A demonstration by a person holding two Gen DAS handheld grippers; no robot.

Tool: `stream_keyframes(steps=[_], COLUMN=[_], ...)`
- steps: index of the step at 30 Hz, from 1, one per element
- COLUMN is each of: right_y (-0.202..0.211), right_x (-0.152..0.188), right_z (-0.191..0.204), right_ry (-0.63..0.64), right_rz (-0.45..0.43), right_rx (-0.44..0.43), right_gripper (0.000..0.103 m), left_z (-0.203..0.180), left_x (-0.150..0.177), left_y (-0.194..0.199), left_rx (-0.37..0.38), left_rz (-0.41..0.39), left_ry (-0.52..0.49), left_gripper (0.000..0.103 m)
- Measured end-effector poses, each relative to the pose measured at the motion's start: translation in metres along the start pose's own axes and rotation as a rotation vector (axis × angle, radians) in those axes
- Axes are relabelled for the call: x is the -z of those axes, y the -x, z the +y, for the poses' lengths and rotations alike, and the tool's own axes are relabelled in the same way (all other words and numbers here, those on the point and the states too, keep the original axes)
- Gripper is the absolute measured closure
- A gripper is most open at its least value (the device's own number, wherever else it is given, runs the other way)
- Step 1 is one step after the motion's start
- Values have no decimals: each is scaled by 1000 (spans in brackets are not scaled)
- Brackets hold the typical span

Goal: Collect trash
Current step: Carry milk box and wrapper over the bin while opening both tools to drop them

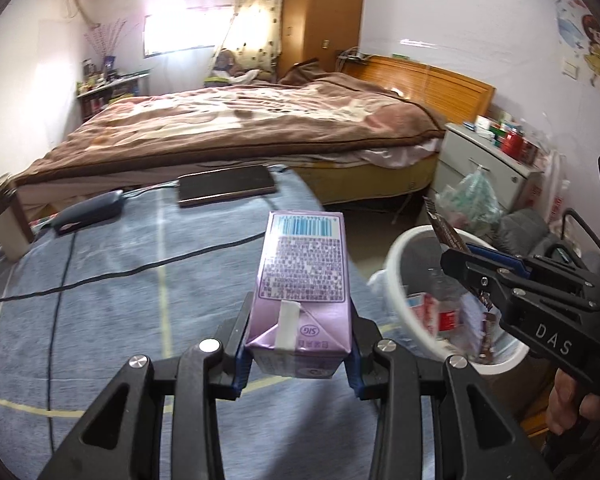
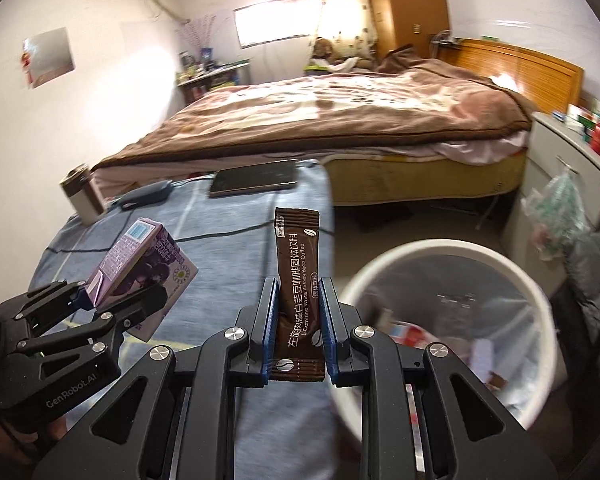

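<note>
two blurred bin (image 2: 452, 252) contents, indistinct behind the coffee sachet (image 2: 298, 280)

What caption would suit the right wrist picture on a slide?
Right gripper holds a coffee sachet beside the white bin; left gripper holds a purple carton.

Blue blanket (image 1: 112, 280) w/ pale grid lines covers near surface. On it: dark tablet (image 1: 226, 190) at far edge, dark case (image 1: 90, 212) left of it, black cable (image 1: 140, 270) running across, beige cup (image 1: 4, 220) at far-left corner. Floor (image 2: 380, 236) beyond: white bin (image 2: 540, 320) w/ trash inside.
</note>
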State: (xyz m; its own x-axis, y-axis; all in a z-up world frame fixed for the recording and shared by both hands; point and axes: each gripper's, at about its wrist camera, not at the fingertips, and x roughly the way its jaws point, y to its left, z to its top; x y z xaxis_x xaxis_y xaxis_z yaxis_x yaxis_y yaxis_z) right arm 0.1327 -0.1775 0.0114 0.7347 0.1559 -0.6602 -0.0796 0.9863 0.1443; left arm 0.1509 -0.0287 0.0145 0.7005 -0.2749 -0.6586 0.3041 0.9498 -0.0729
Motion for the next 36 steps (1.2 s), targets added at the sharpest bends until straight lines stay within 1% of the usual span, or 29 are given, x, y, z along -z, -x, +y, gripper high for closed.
stream_keyframes(steps=[8,13,16,21,25,31,33,34,36], right_y=[15,15,11,-4,-5,-6,-5,-4,-3], right_x=[6,13,18,32,39,41,42,43,43], right_z=[-40,-69,-83,-104,-116,-124,-127,-127,-129], right_ry=[-51,-96,-112,-129,-155,-171,-175,-174,-173], right_rz=[-8,21,47,110,133,151,147,144,141], right_rx=[77,122,131,164,170,184,190,198,207], right_gripper=[81,81,81,80,80,80,80,79,75], left_z=[-58,-91,-107,-127,-138,-148,-149,-149,-149], left_x=[-8,-9,-6,0,3,6,7,7,7], left_y=[-9,-24,-35,-56,-68,-76,-77,-78,-79], left_rx=[77,127,156,156,164,170,154,148,147], left_rz=[5,34,59,109,142,164,167,167,170], left_ry=[-67,-94,-101,-122,-130,-136,-143,-144,-137], left_gripper=[64,64,64,64,64,64,59,53,52])
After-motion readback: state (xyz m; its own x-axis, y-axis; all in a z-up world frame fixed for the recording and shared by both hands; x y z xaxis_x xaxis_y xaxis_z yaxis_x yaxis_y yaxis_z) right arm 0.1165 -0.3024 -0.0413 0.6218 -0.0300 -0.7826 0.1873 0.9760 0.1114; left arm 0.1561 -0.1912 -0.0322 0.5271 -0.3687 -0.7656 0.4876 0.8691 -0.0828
